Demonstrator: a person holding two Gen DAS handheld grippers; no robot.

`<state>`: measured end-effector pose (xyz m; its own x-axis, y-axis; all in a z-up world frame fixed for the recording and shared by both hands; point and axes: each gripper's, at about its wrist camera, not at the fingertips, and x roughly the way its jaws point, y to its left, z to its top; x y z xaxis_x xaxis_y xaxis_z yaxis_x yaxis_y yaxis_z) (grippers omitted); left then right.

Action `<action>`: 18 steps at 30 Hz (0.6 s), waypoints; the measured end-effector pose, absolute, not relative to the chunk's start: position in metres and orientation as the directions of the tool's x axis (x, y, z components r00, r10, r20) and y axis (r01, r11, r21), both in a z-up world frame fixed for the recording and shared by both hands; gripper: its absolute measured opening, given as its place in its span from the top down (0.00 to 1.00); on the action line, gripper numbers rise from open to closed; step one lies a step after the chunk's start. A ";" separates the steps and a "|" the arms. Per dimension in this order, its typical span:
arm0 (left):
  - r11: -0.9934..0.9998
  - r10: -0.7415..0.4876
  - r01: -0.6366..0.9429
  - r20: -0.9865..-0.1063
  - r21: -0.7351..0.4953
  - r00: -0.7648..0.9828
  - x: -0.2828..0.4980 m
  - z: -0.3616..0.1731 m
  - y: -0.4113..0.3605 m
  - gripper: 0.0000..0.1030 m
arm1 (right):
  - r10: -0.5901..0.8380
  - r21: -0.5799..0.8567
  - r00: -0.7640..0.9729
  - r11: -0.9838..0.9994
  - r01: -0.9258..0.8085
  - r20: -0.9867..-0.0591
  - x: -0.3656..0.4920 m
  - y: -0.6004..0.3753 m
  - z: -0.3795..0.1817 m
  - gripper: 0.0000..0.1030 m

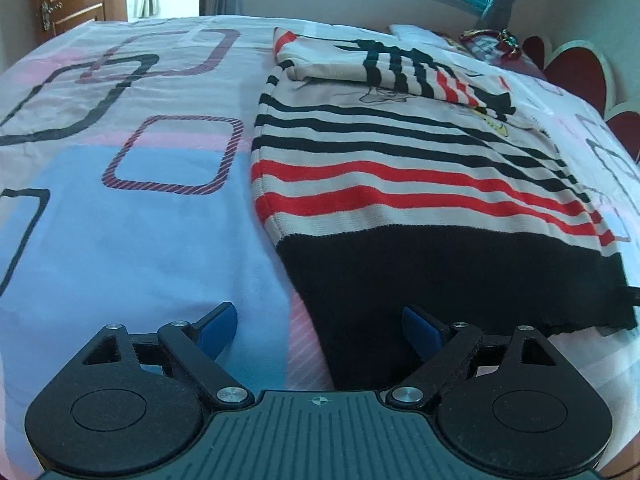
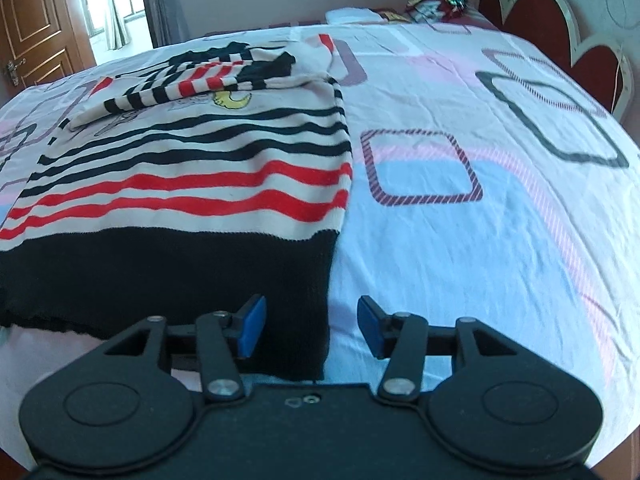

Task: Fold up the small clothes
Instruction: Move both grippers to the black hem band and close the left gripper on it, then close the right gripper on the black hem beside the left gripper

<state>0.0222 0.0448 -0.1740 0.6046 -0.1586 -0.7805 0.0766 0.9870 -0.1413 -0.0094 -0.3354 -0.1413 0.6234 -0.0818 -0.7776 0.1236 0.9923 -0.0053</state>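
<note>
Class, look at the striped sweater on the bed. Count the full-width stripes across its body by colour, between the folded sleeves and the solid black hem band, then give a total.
On the sweater lying on the bed sheet:
Red stripes: 2
Black stripes: 4
Total: 6
The black hem band and the small stripes on the folded sleeves are left out.

A sweater [image 1: 420,184] lies flat on a bed sheet [image 1: 140,240], its sleeves [image 1: 400,68] folded across the far end. The left gripper [image 1: 320,334] sits at the near hem, its right finger over the hem, its left finger over sheet. The right gripper [image 2: 311,328] straddles the sweater's near right corner: left finger over the hem, right finger over sheet. A headboard [image 2: 560,28] stands far right.
</note>
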 end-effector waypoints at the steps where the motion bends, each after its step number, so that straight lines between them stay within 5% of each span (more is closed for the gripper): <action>1: 0.987 -0.162 0.080 -0.781 -0.142 0.603 0.023 -0.173 0.044 0.29 | -0.071 0.012 0.618 0.992 0.129 -0.783 -0.007 -0.337 -0.144 0.52; 5: 0.971 -0.231 0.087 -0.795 -0.221 0.561 0.028 -0.166 0.045 0.54 | -0.041 0.046 0.614 0.991 0.124 -0.788 0.000 -0.338 -0.148 0.51; 12: 0.954 -0.292 0.103 -0.803 -0.280 0.519 0.032 -0.167 0.038 0.58 | -0.012 0.065 0.591 0.992 0.109 -0.807 0.004 -0.336 -0.147 0.52; 14: 0.948 -0.307 0.097 -0.799 -0.302 0.516 0.035 -0.167 0.039 0.88 | -0.011 0.054 0.588 0.994 0.094 -0.808 0.002 -0.333 -0.148 0.57; 18: 0.946 -0.317 0.120 -0.791 -0.300 0.523 0.040 -0.164 0.032 0.90 | 0.016 0.071 0.578 0.995 0.072 -0.816 0.004 -0.327 -0.146 0.89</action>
<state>0.0401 0.0324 -0.1643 0.5229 -0.3173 -0.7911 0.1201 0.9463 -0.3001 0.0042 -0.3272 -0.1464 0.5779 0.0162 -0.8160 0.0718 0.9949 0.0705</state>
